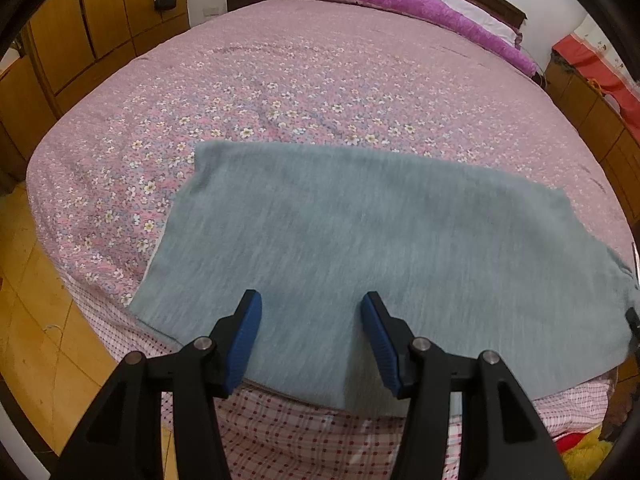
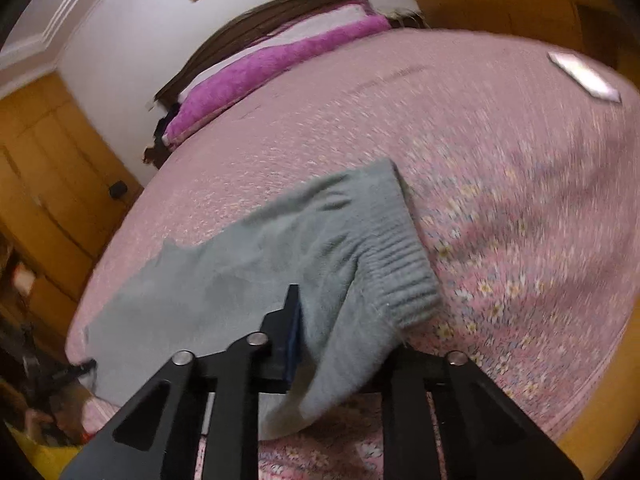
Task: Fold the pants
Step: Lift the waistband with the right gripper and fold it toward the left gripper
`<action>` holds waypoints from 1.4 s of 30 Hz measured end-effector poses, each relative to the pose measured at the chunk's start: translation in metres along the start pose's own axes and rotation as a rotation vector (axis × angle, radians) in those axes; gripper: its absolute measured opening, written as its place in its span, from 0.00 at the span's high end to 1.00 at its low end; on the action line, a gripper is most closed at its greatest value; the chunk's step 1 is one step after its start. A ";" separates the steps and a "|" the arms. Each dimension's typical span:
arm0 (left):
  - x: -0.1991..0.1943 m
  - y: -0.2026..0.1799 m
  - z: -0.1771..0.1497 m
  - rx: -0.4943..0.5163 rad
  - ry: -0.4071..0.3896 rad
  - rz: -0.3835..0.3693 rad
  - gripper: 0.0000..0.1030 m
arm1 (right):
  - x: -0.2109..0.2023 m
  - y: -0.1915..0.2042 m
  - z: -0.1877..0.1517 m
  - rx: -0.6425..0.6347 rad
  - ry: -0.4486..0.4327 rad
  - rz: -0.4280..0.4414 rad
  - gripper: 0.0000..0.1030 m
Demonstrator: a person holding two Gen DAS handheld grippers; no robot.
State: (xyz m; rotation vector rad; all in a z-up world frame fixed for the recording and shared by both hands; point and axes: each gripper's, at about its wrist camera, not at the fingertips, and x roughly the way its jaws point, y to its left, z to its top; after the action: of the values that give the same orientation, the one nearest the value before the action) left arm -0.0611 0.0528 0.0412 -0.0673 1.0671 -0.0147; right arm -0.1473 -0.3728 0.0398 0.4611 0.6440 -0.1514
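the grey-blue pants (image 1: 360,248) lay spread flat near the foot edge of the bed (image 1: 280,80), on its pink flowered cover, and the step in hand looked like the start of a fold, one end being lifted while the rest stayed down. the left gripper (image 1: 311,336) hung released above the near hem, its blue pads (image 1: 244,340) wide apart with cloth showing between them and nothing pinched. the right gripper (image 2: 320,340) appeared clenched on the pants, since fabric draped over and across it and rose off the bed there; only one blue pad (image 2: 292,336) showed and the other finger was buried under cloth, so the grasp was a judgement. the next move would likely call for the left gripper to close on the near edge, so both ends could be carried over together and the layers laid square without dragging the cover. the left wrist view showed the broad flat panel of the garment, its far corner and the checked sheet (image 1: 300,432) hanging below the mattress edge, none of which was clear from the other side. the right wrist view, blurred, showed what the left could not: the ribbed band (image 2: 404,280) at the end of the pants, curled upward just beside the gripper, and a pale flat object (image 2: 584,76), too smeared to name, lying well apart on the far corner of the bed.
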 end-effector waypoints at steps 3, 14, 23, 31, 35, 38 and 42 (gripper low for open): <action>-0.005 -0.003 0.000 0.006 -0.007 0.002 0.47 | -0.009 0.018 0.006 -0.067 -0.024 0.030 0.95; -0.019 -0.011 0.000 0.040 -0.042 -0.003 0.47 | -0.021 0.074 0.026 -0.239 -0.035 0.140 0.96; -0.034 -0.010 0.004 0.032 -0.067 -0.009 0.47 | -0.021 0.111 0.042 -0.359 -0.036 0.219 0.96; -0.043 -0.006 0.004 0.018 -0.079 -0.007 0.47 | -0.014 0.158 0.053 -0.421 -0.014 0.364 0.98; -0.045 0.002 0.006 0.001 -0.086 -0.002 0.47 | -0.007 0.184 0.054 -0.452 0.006 0.426 0.98; -0.046 0.009 0.007 -0.016 -0.088 0.003 0.47 | 0.001 0.206 0.052 -0.481 0.028 0.475 0.98; -0.047 0.019 0.006 -0.039 -0.089 0.007 0.47 | 0.012 0.239 0.047 -0.535 0.043 0.522 0.99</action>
State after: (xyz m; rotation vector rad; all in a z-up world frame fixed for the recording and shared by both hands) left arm -0.0786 0.0737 0.0838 -0.0987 0.9790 0.0154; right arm -0.0458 -0.1819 0.1530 0.1024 0.5602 0.5177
